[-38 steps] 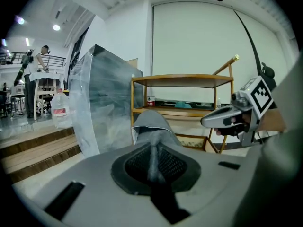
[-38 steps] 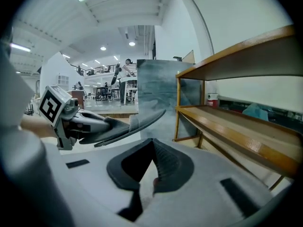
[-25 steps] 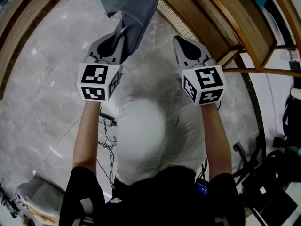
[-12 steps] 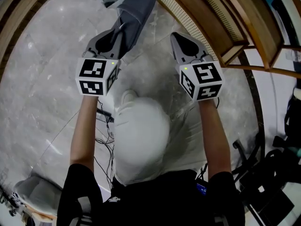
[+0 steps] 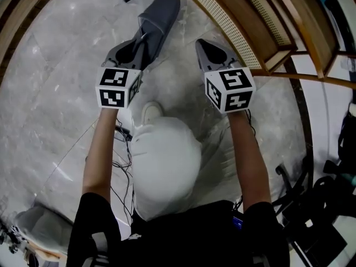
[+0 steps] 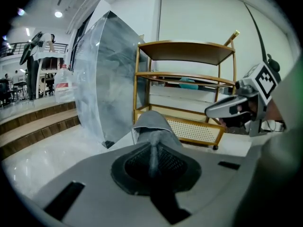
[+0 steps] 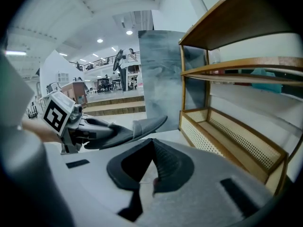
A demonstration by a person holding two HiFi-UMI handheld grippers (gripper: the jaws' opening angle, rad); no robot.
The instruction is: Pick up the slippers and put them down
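Floor: pale marble floor (image 5: pixel 50 88) is seen under both arms, and a hard drop is risked if the grip is lost while the slipper is still above it
Left gripper: the left gripper (image 5: pixel 143 38) is pinched tight on a thin fold at the slipper's rear edge; so little cloth is caught that it could be pulled free
Slipper: the grey slipper (image 5: pixel 160 13) is held out ahead of the jaws, clear of the floor, toe farthest away; the toe may be struck first and the sole folded or flipped
Right gripper: the right gripper (image 5: pixel 201 43) is closed tip to tip on nothing, beside the slipper; no second slipper is seen
Shelf rack: the wooden rack (image 5: pixel 261 32) stands just right of that gripper and could be knocked
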